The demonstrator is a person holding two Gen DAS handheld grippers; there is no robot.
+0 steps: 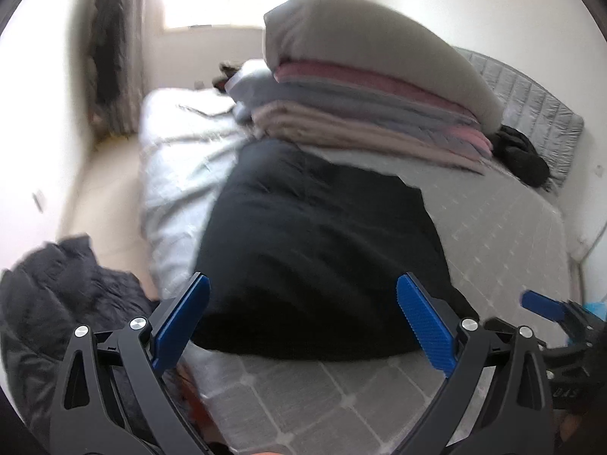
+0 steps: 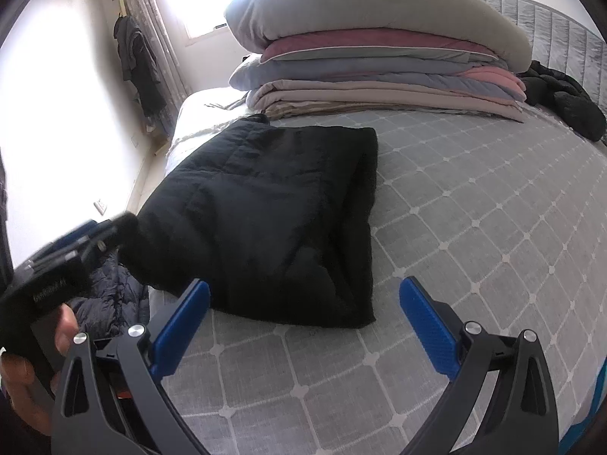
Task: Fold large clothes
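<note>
While lying folded on the grey bed, black quilted garment awaiting tidying: both grippers, left gripper and right gripper, hovering near, jaws apart, empty; worth gripping near corners evenly.

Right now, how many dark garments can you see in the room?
4: a folded black coat on the bed, a black garment by the headboard, a dark puffer jacket beside the bed, and dark clothes hanging by the curtain. More may be hidden.

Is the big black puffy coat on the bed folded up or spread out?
Folded. The black quilted coat lies as a compact rectangle with straight edges on the grey checked bed cover, no sleeves sticking out.
</note>
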